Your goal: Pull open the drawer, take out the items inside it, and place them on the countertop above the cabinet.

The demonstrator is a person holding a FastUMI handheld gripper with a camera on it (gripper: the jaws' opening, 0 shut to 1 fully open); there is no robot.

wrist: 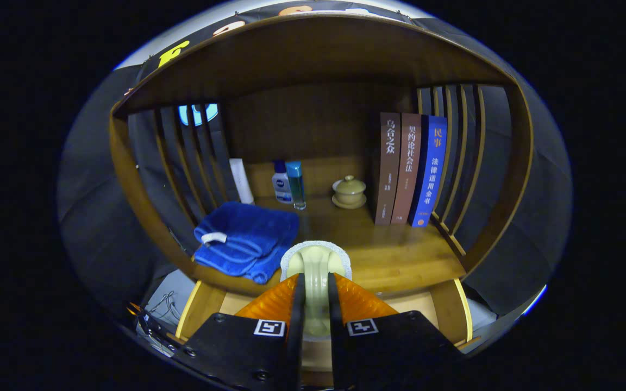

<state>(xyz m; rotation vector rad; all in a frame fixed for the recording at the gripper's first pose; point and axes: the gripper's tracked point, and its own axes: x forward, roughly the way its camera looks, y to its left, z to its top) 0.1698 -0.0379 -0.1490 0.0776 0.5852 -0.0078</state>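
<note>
Claw [315, 288] clamped on a pale green cup [315, 266], held over the open drawer [201, 307], counter [400, 252] just ahead.

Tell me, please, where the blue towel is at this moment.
In the gripper view the blue towel lies folded on the countertop, ahead and left of the gripper, near the left slats and in front of the bottles.

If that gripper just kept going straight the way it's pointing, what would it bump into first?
Likely nothing soon: the gripper, shut on a pale green cup, points over bare countertop between the blue towel and books, toward the cabinet's back panel. Depth is uncertain.
</note>
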